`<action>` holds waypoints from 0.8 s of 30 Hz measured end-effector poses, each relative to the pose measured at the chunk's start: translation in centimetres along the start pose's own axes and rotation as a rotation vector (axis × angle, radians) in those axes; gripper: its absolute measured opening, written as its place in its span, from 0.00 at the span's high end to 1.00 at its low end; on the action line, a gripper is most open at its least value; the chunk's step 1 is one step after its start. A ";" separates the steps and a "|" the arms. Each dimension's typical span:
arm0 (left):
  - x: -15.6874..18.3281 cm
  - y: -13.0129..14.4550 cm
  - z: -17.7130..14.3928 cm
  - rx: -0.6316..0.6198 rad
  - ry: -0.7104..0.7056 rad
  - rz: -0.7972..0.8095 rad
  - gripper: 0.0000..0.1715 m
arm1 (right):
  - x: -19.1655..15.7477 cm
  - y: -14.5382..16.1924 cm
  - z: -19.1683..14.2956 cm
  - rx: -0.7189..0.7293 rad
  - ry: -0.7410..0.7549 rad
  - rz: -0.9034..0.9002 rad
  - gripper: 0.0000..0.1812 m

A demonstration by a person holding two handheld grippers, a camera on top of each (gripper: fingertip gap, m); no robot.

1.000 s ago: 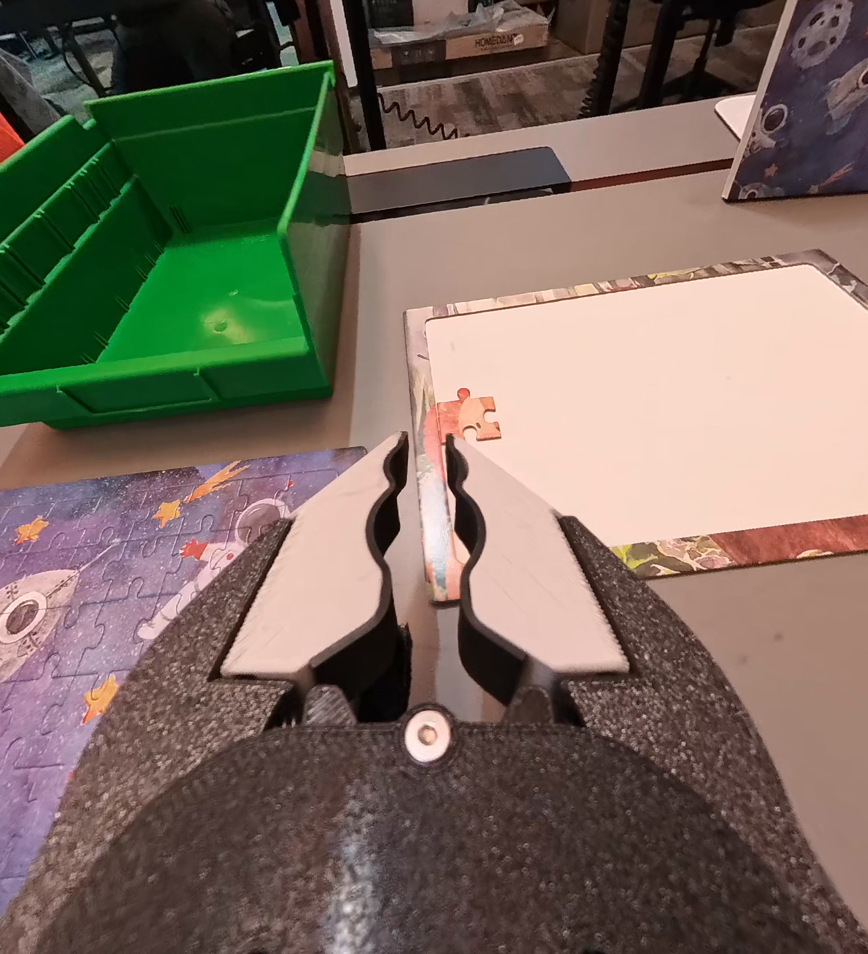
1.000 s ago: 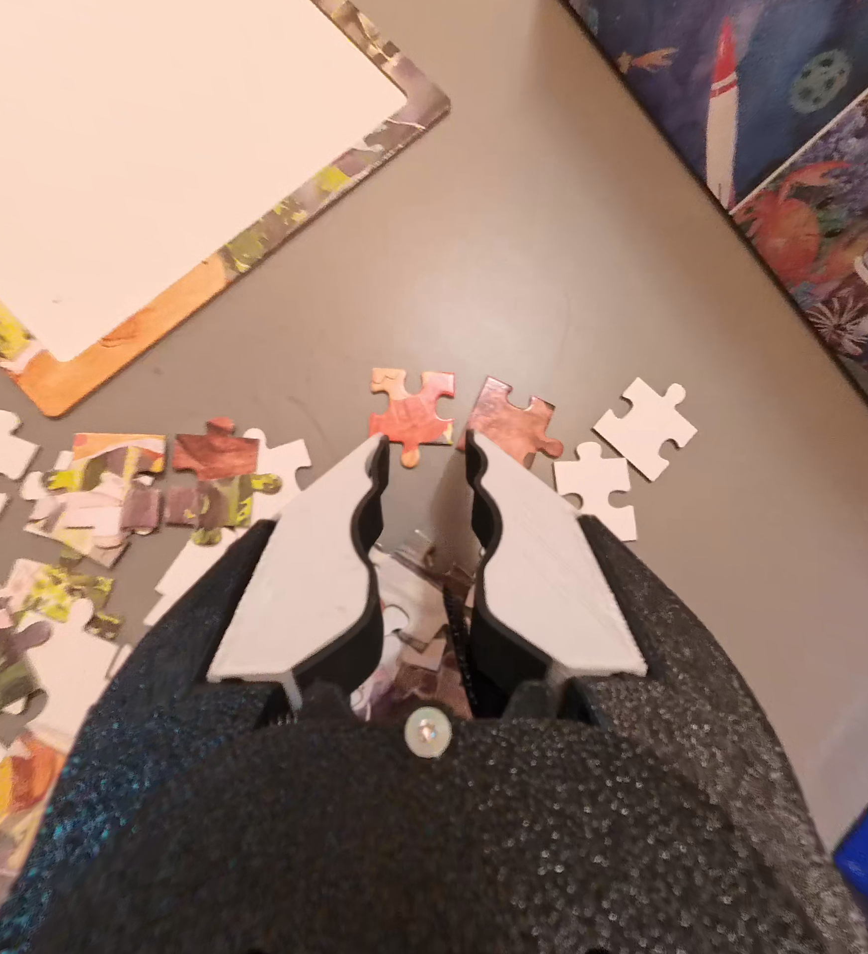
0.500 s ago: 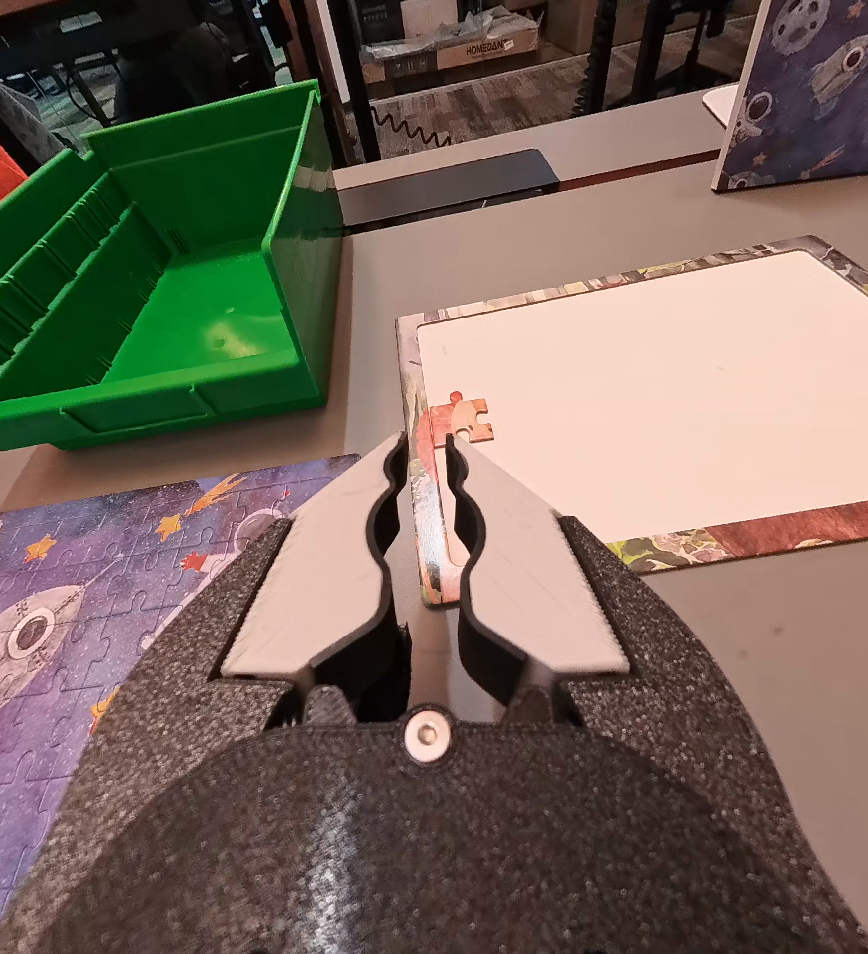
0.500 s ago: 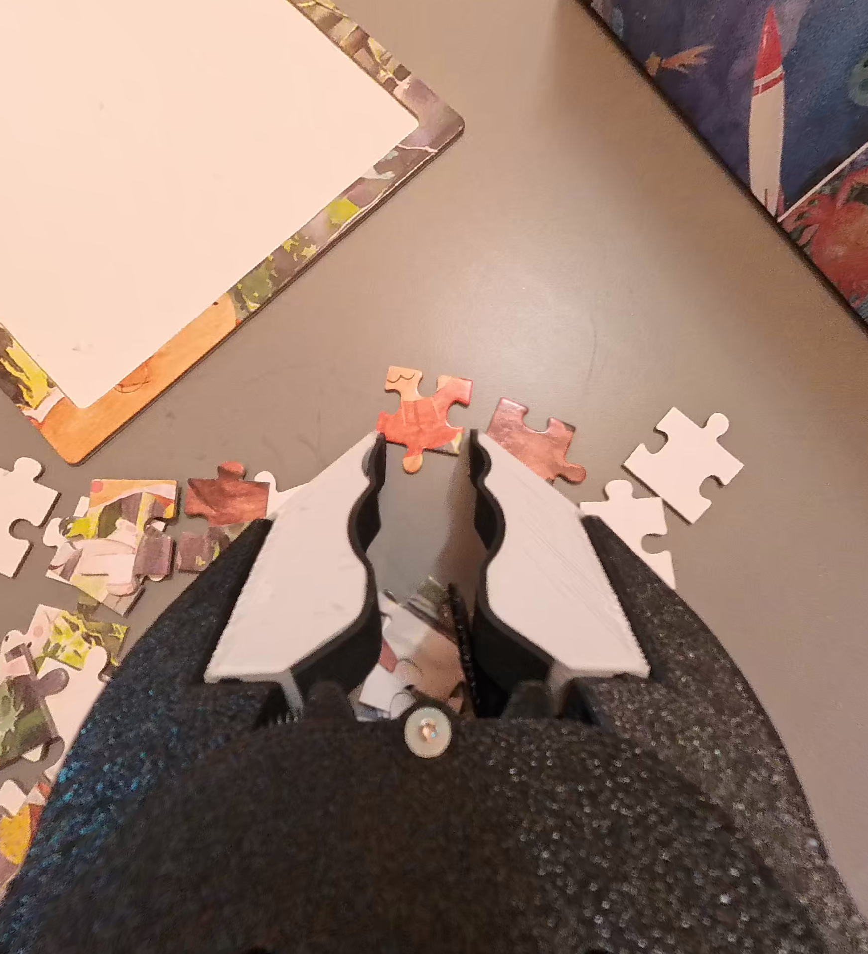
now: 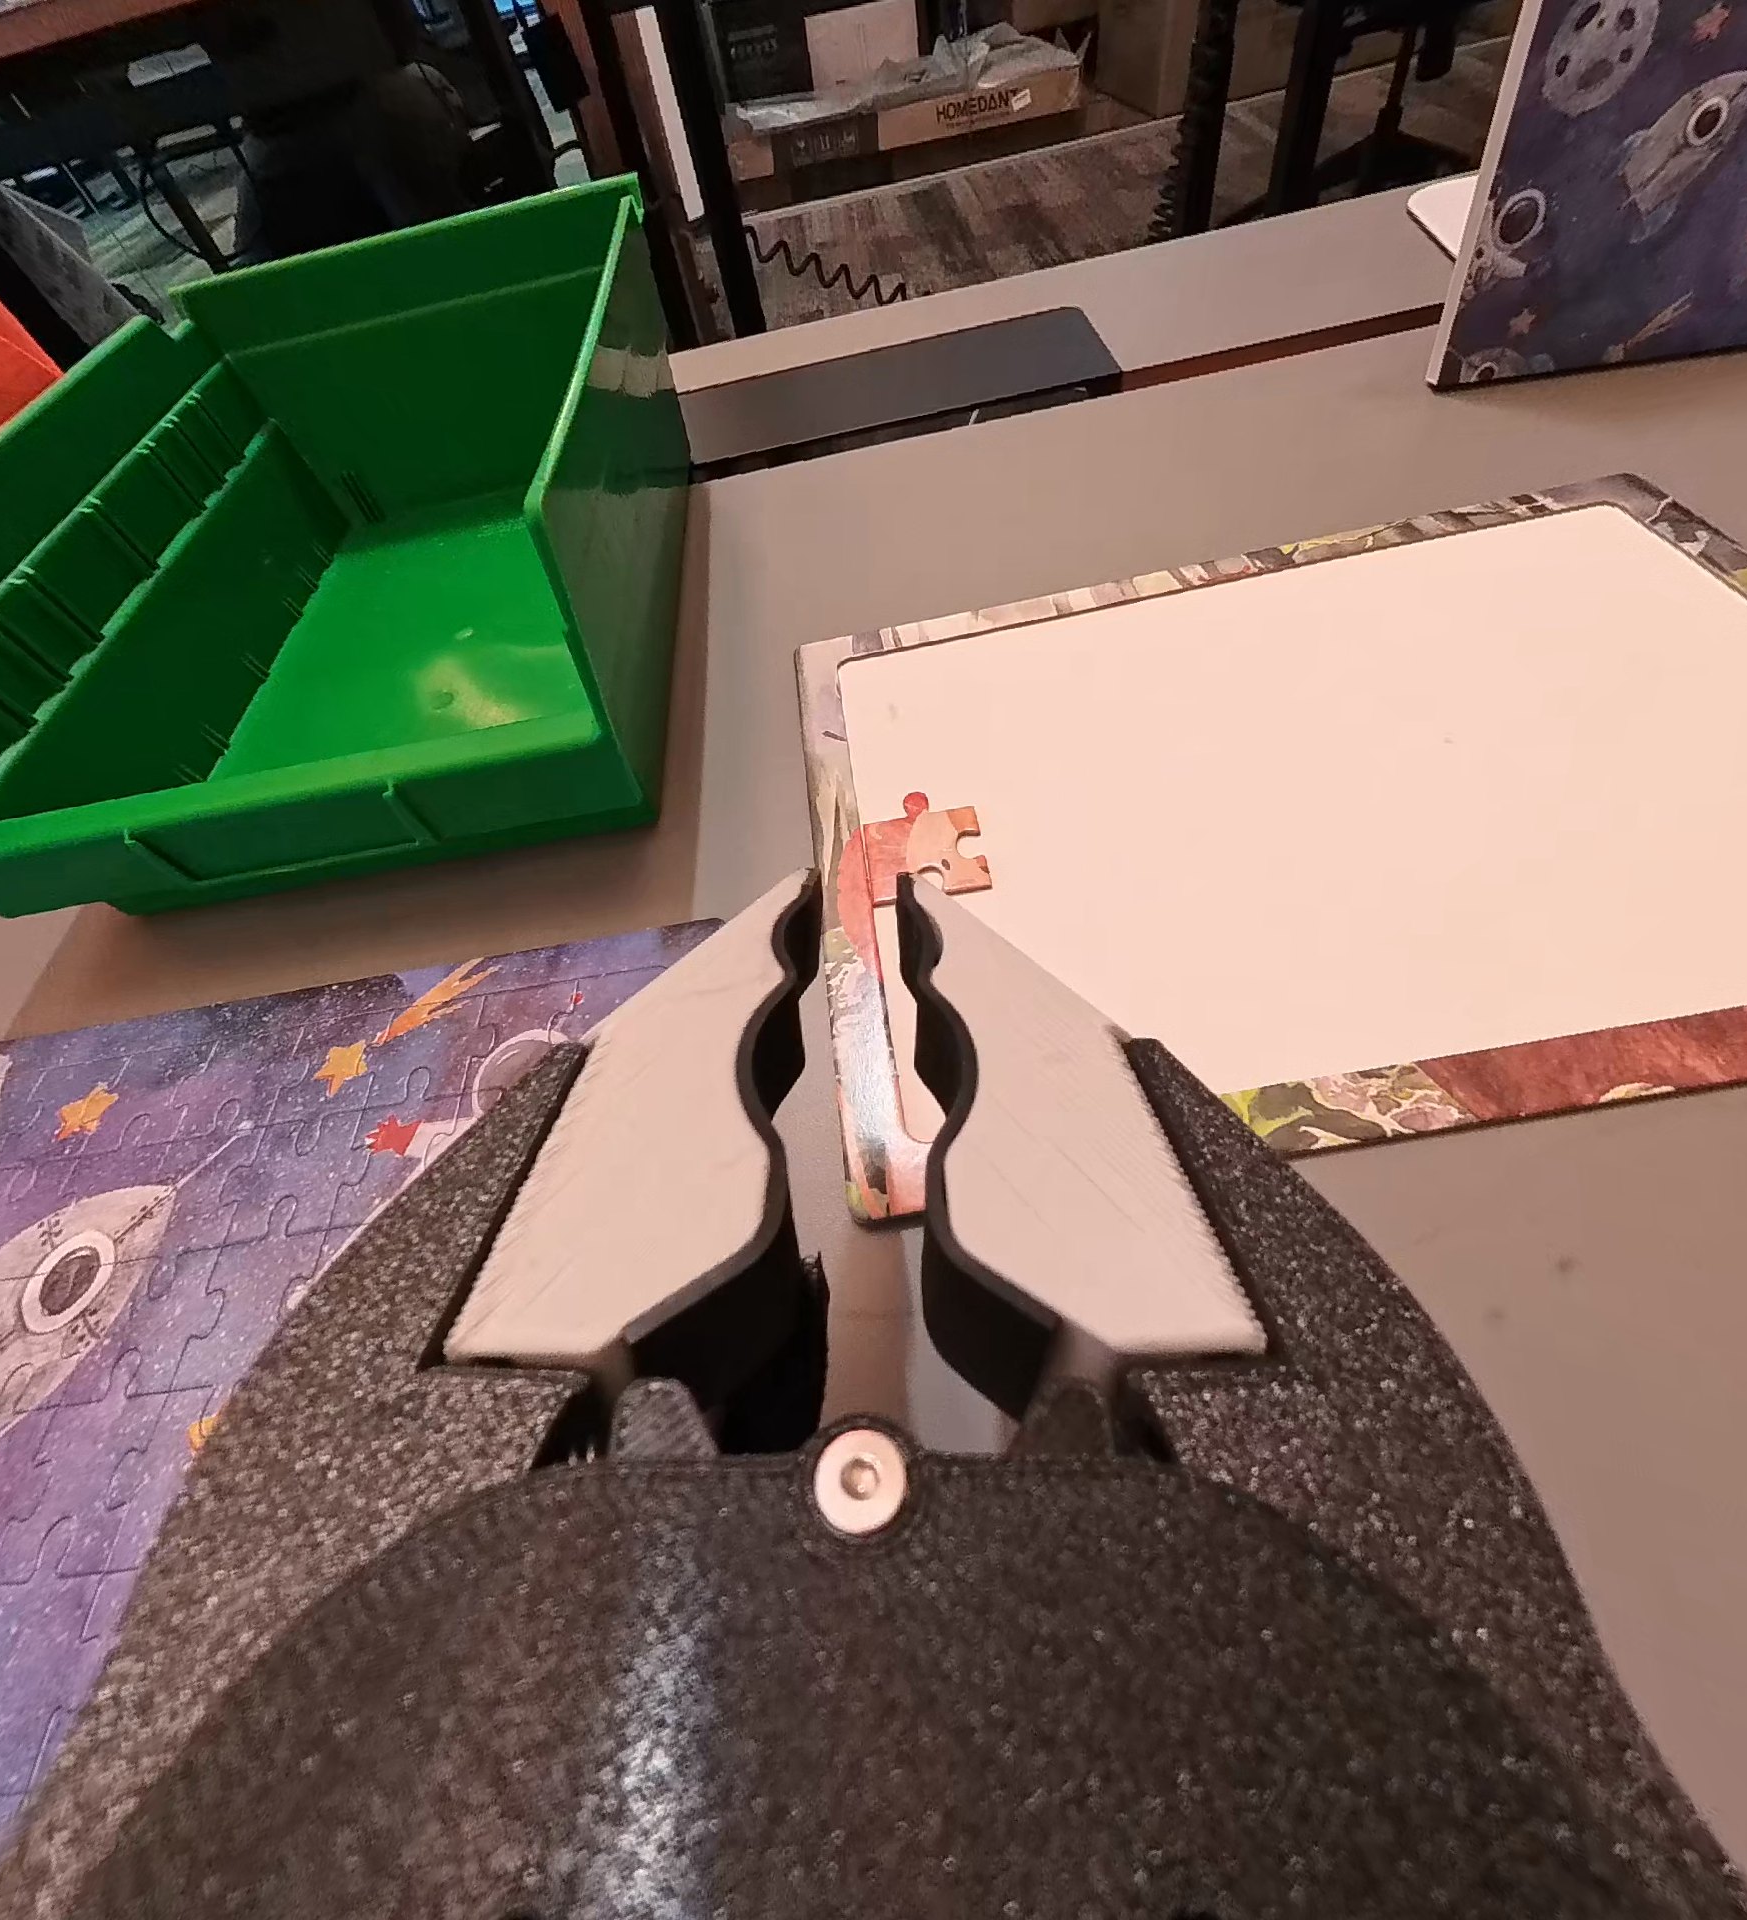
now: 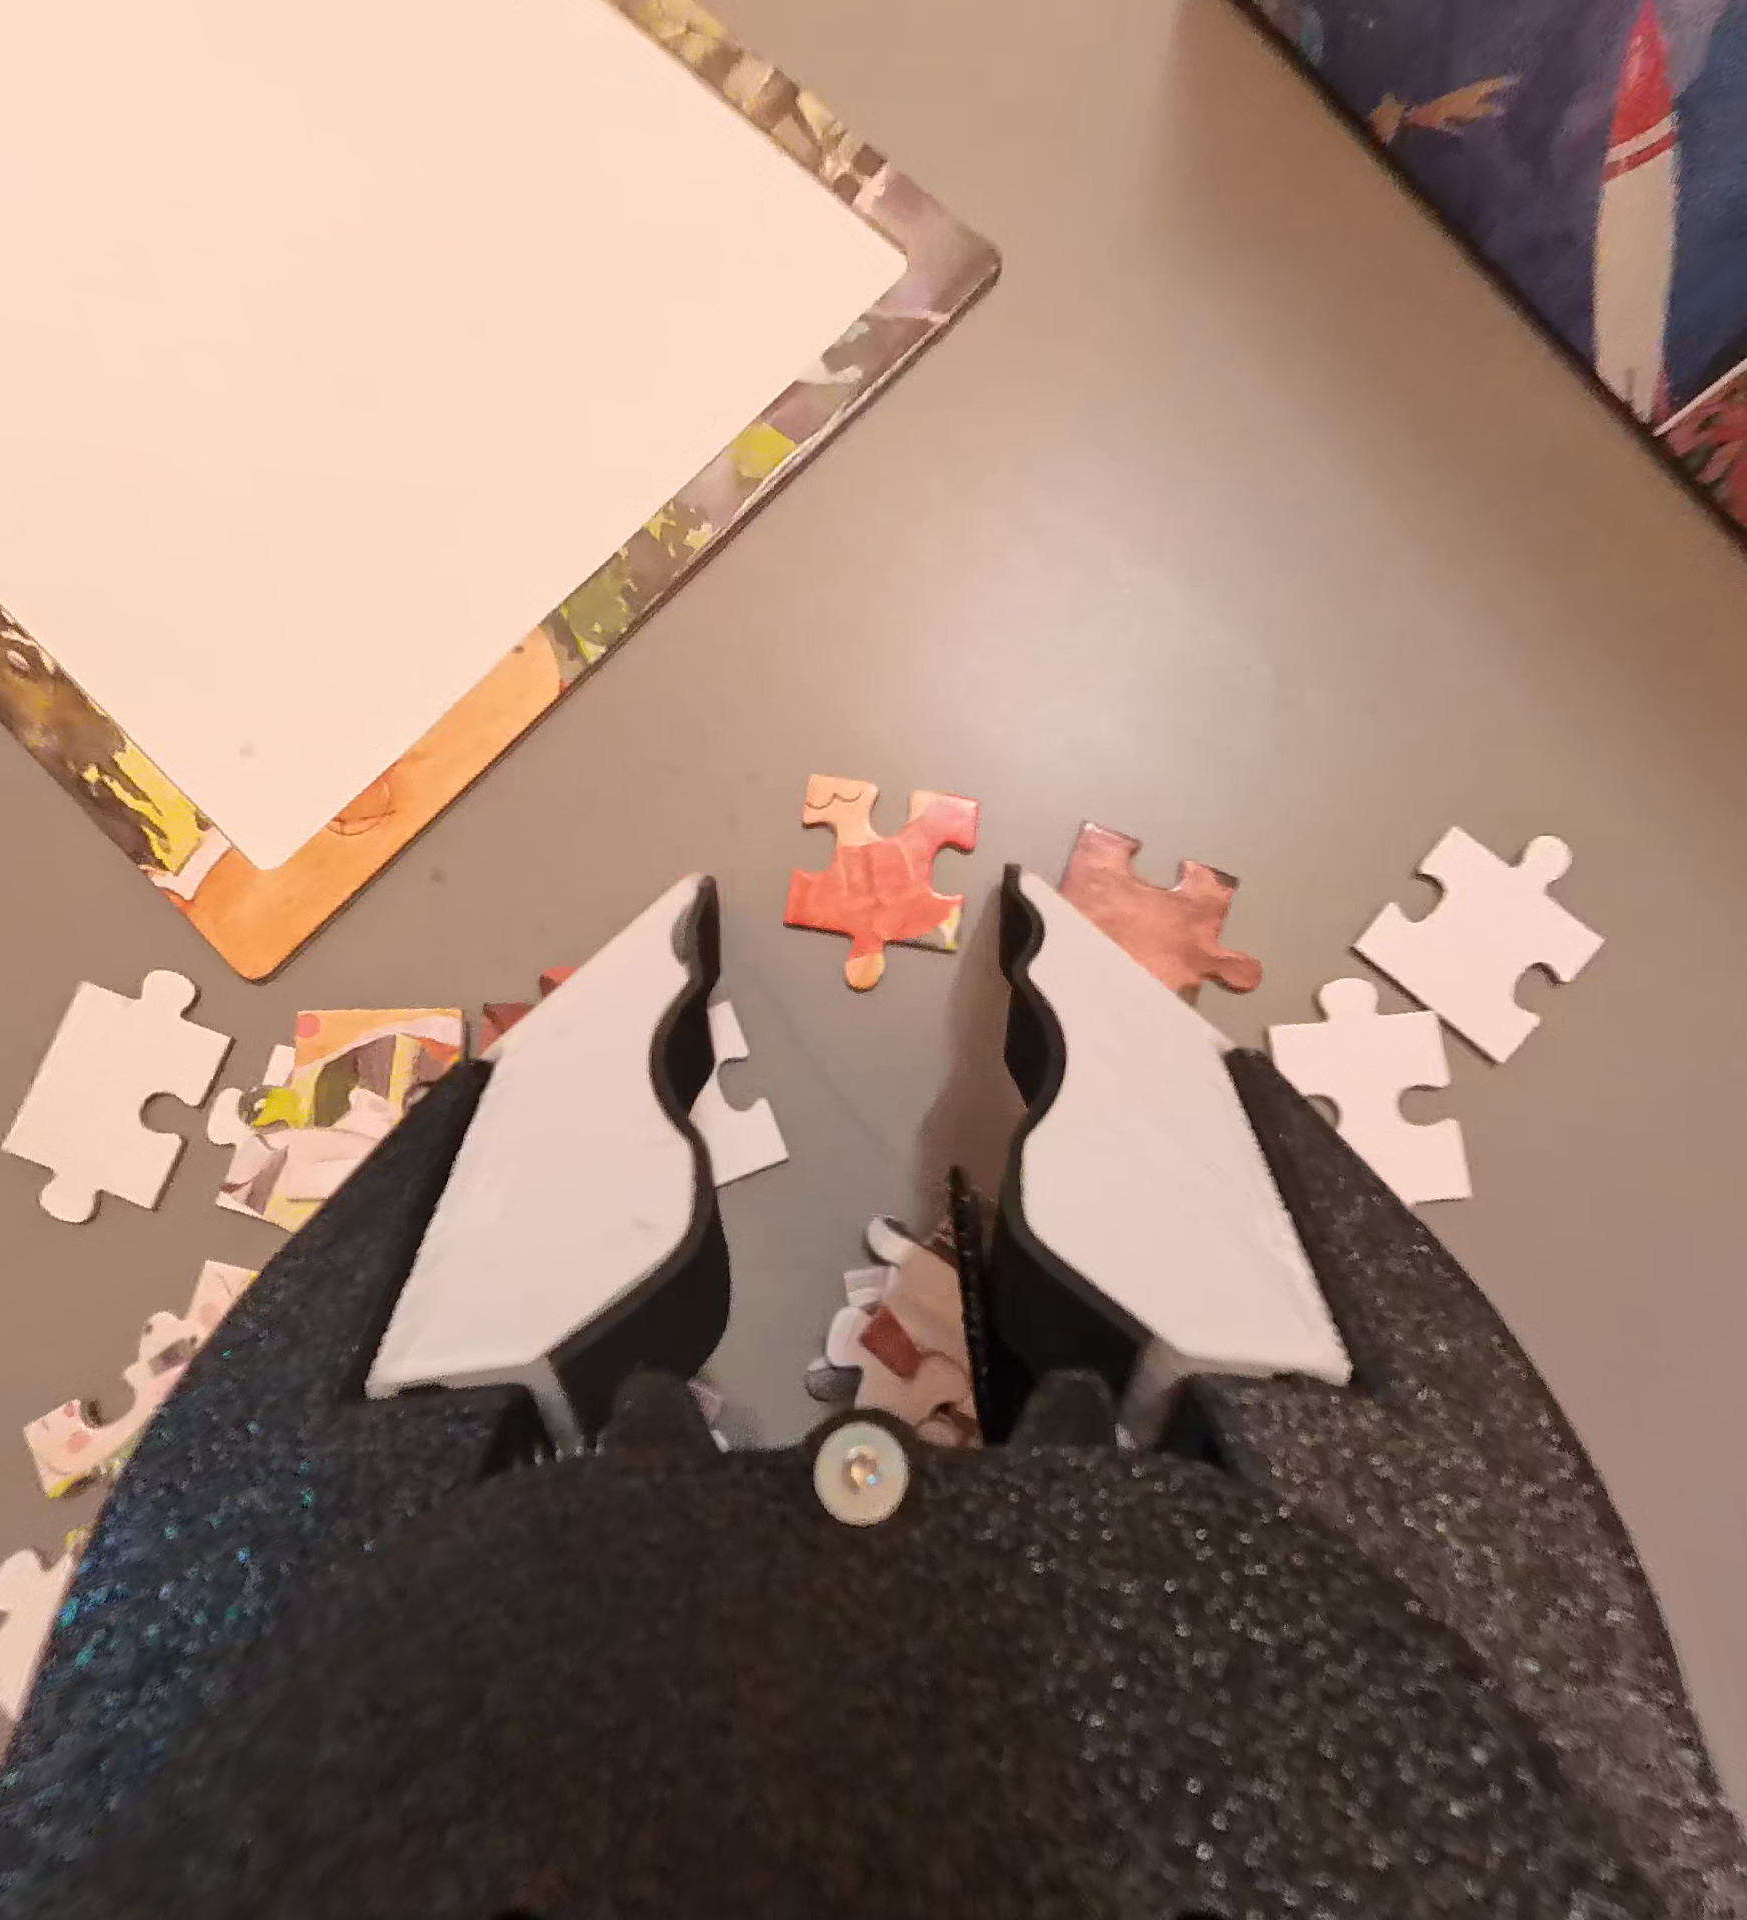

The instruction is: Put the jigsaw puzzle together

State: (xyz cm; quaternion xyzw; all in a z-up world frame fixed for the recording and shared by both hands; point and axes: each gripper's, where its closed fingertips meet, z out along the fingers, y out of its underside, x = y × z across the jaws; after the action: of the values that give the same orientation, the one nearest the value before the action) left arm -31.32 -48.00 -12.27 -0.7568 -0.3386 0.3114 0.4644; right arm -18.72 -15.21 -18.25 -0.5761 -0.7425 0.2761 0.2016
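Note:
The puzzle frame (image 5: 1627, 1060) lies flat with a white inside; one orange-red piece (image 5: 926, 847) sits against its left border. My left gripper (image 5: 858, 883) hovers over that border just short of the piece, its jaws a narrow gap apart and empty. In the right wrist view the frame's corner (image 6: 640, 613) is upper left. My right gripper (image 6: 858, 881) is open and empty, its fingertips on either side of a loose orange-red piece (image 6: 884, 883) on the table. A brown piece (image 6: 1149, 904) lies just right of the right finger.
Several loose pieces, some face down and white (image 6: 1477, 940) (image 6: 110, 1091), lie around and under the right gripper. A green bin (image 5: 329, 665) stands far left. A finished space puzzle (image 5: 121, 1195) lies near left. A space-picture board (image 5: 1658, 177) stands at the right; it also shows in the right wrist view (image 6: 1575, 187). The gap from one gripper's tips to the other's is roughly 35 cm. To reach the finished space puzzle (image 5: 121, 1195) in a straight line is about 20 cm for my left fingers, about 55 cm for my right.
My right gripper has opened wider and now straddles the orange-red loose piece. My left gripper has shifted slightly over the frame's left border, its gap unchanged.

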 end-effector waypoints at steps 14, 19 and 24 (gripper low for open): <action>-0.1 -0.2 -0.2 0.012 0.000 -0.002 0.92 | -0.9 -0.1 -0.1 0.007 0.065 0.066 0.85; -1.0 -0.2 -0.3 0.013 -0.022 -0.032 0.92 | -4.8 -5.0 -1.3 0.110 0.020 0.066 0.85; -4.5 0.8 -0.5 -0.045 -0.138 -0.104 0.92 | -16.7 -11.6 4.2 0.079 -0.161 0.076 0.85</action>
State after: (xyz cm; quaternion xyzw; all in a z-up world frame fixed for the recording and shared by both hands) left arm -33.33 -52.20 -12.13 -0.7253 -0.4155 0.3308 0.4381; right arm -25.72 -34.20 -13.66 -0.5714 -0.7225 0.3577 0.1532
